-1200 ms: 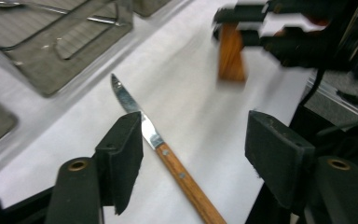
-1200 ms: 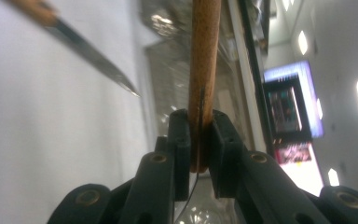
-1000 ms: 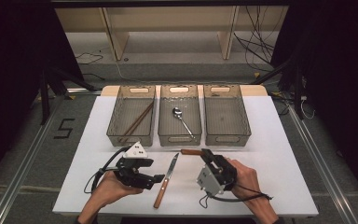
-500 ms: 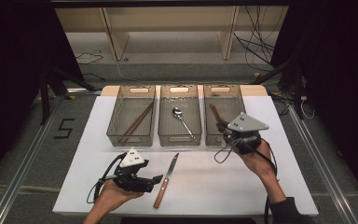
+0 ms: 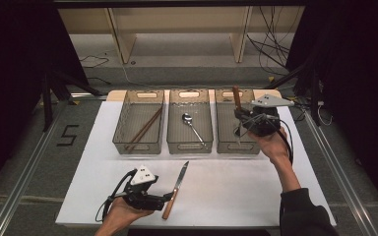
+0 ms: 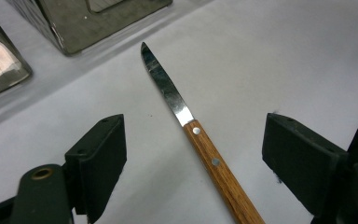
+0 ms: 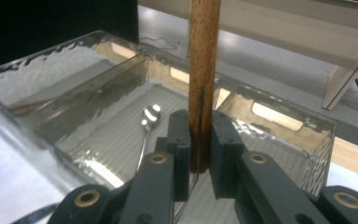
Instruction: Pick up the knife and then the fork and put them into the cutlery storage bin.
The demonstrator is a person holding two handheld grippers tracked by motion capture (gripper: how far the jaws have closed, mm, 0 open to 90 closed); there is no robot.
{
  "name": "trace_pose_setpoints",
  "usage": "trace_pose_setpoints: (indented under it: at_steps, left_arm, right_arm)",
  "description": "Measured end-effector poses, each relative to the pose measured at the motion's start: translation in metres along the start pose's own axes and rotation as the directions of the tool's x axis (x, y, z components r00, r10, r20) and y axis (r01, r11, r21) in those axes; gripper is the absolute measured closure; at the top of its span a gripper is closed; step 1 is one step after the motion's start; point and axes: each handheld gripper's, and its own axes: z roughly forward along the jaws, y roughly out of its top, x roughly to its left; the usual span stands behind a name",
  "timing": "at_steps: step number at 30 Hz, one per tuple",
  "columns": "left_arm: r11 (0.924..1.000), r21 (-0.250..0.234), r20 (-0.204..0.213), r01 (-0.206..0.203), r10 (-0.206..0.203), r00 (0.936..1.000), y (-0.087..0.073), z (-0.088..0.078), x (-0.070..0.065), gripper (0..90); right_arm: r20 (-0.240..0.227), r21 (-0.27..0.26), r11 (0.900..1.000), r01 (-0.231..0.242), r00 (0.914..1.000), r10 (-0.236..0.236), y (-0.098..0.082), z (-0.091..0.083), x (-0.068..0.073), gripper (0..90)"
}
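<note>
bench [image 5: 256,187]: three trays in a row at far side | left tray [image 5: 139,143]: chopsticks [image 5: 144,129] inside | middle tray [image 5: 189,145]: spoon [image 5: 191,125] inside | right tray [image 5: 225,142]: right of middle tray | knife [image 5: 175,183]: on bench, near side, before left and middle trays

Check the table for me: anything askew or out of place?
Nothing stands out. The knife lies flat between the left gripper's open fingers; the right gripper holds a wooden-handled utensil upright over the right bin.
</note>
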Motion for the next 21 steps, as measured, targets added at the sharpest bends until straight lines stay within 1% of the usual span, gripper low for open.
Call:
trace_pose_setpoints:
  at_steps: [2, 4, 8, 11, 12, 15, 17, 21]
  left_arm:
    - [1.0, 0.002, 0.002, 0.0, 0.0, 1.0, -0.001, 0.001, 0.0, 21.2]
    - [1.0, 0.003, 0.003, -0.002, 0.002, 1.0, -0.002, 0.001, -0.001, 21.1]
    - [1.0, -0.008, 0.002, -0.002, 0.002, 1.0, -0.004, 0.002, -0.001, 21.2]
    - [1.0, -0.004, 0.003, 0.004, -0.004, 1.0, -0.006, 0.003, 0.0, 21.1]
    - [1.0, -0.003, 0.005, 0.009, -0.008, 1.0, -0.006, 0.003, -0.001, 21.1]
    - [0.9999, 0.003, 0.006, 0.01, -0.01, 0.9999, -0.008, 0.004, -0.002, 20.9]
    - [1.0, 0.009, 0.008, 0.005, -0.005, 1.0, -0.008, 0.005, -0.002, 20.8]
    - [0.9999, 0.008, 0.009, 0.012, -0.012, 0.9999, -0.009, 0.006, -0.002, 20.7]
  right_arm:
    - [0.02, 0.0, 1.0, 0.0, 0.9998, 0.0, 0.004, 0.004, -0.003, 81.0]
    - [0.037, -0.001, 1.0, -0.01, 0.9993, 0.01, 0.006, 0.009, -0.007, 80.9]
    - [0.064, 0.012, 1.0, -0.029, 0.9975, 0.028, 0.004, 0.02, -0.013, 80.9]
    - [0.081, 0.02, 0.999, -0.047, 0.9957, 0.046, 0.002, 0.028, -0.017, 80.9]
    - [0.084, 0.023, 0.999, -0.049, 0.9953, 0.047, 0.001, 0.03, -0.019, 80.9]
    - [0.098, 0.036, 0.996, -0.079, 0.9923, 0.075, -0.001, 0.037, -0.024, 80.9]
    - [0.105, 0.048, 0.994, -0.093, 0.9905, 0.088, -0.004, 0.042, -0.028, 80.9]
    - [0.108, 0.067, 0.991, -0.118, 0.988, 0.11, -0.008, 0.048, -0.032, 80.9]
